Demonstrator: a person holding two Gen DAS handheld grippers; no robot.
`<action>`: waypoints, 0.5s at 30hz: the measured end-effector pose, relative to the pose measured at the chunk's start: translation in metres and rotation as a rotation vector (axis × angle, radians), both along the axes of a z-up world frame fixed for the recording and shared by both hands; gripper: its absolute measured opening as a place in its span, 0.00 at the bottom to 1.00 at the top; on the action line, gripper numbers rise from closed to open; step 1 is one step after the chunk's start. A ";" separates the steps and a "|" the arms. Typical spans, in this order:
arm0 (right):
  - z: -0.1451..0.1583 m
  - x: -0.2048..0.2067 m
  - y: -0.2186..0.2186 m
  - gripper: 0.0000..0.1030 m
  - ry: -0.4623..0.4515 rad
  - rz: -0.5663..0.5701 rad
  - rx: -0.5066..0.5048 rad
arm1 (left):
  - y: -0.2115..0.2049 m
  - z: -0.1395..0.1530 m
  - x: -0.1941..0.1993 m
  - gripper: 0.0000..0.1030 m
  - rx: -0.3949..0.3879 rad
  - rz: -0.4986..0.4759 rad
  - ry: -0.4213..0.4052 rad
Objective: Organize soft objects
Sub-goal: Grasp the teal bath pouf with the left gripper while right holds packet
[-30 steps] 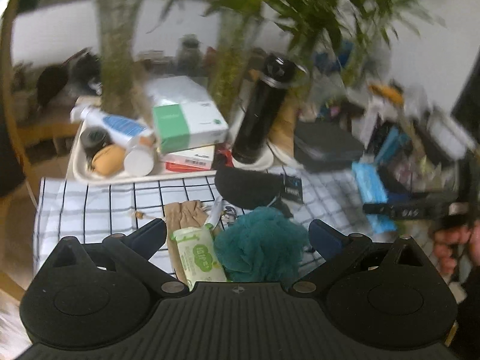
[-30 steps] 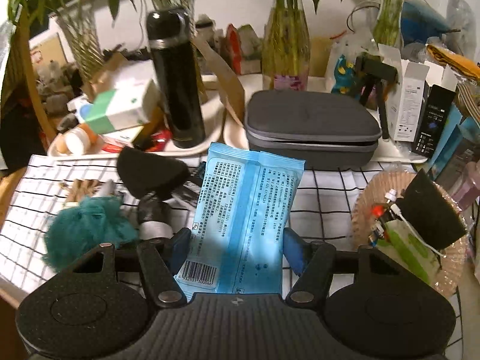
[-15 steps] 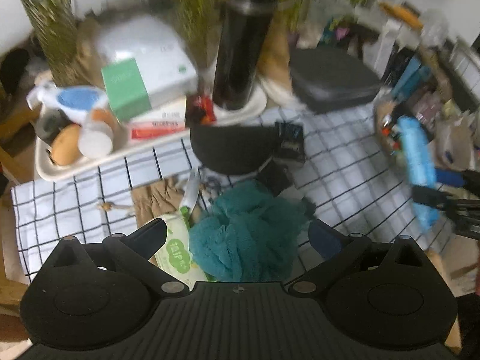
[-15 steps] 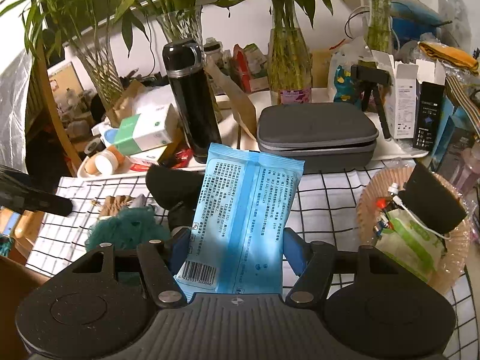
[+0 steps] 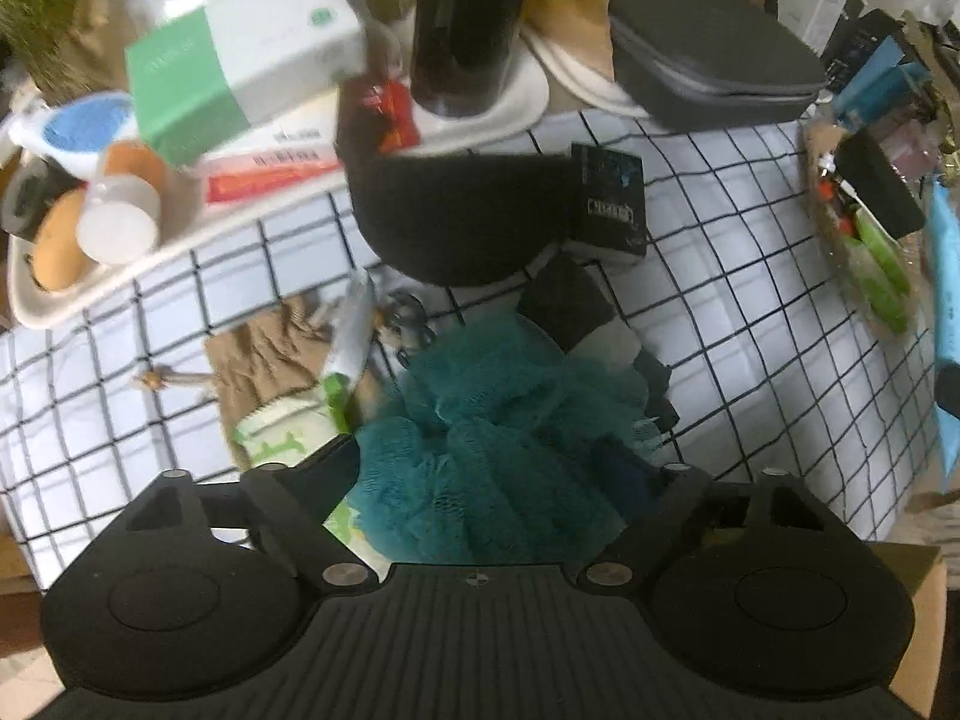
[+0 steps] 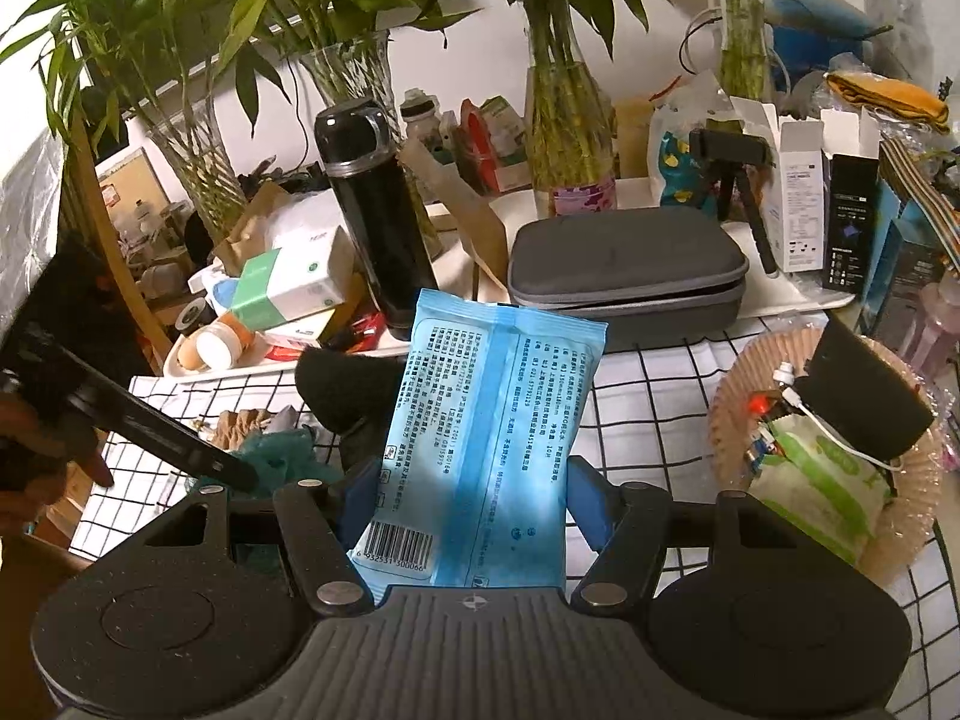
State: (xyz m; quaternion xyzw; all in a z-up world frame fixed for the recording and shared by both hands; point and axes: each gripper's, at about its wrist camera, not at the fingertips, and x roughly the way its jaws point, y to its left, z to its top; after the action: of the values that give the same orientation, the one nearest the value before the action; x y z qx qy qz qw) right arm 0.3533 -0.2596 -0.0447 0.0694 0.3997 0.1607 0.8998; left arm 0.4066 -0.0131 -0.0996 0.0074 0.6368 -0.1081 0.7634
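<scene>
Held: our right gripper (image 6: 474,492) pinches the blue pack (image 6: 480,450) mid-frame; left gripper (image 5: 498,468), spread, straddles the teal puff (image 5: 498,420) at lower centre and should close gently, centred.

Teal mesh bath pouf (image 5: 498,450) set on white cloth checked with black lines (image 5: 750,324), light blue wipes pack (image 6: 486,456) printed in dark text, black flask (image 6: 375,210), grey zip case (image 6: 624,273), green-and-white box (image 5: 240,54).
</scene>
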 end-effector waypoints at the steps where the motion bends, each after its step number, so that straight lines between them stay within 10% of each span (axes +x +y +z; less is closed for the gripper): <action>1: 0.000 0.000 0.001 0.66 -0.001 0.002 0.000 | 0.000 -0.003 0.001 0.58 -0.013 0.006 0.011; 15: 0.006 -0.004 0.001 0.66 -0.024 0.010 0.001 | 0.010 0.027 -0.025 0.11 -0.061 0.029 -0.100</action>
State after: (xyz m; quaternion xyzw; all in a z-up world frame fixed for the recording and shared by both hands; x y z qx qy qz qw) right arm 0.3489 -0.2591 -0.0391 0.0660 0.3893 0.1665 0.9035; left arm 0.3821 -0.0031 -0.0731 -0.0198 0.5943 -0.1160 0.7956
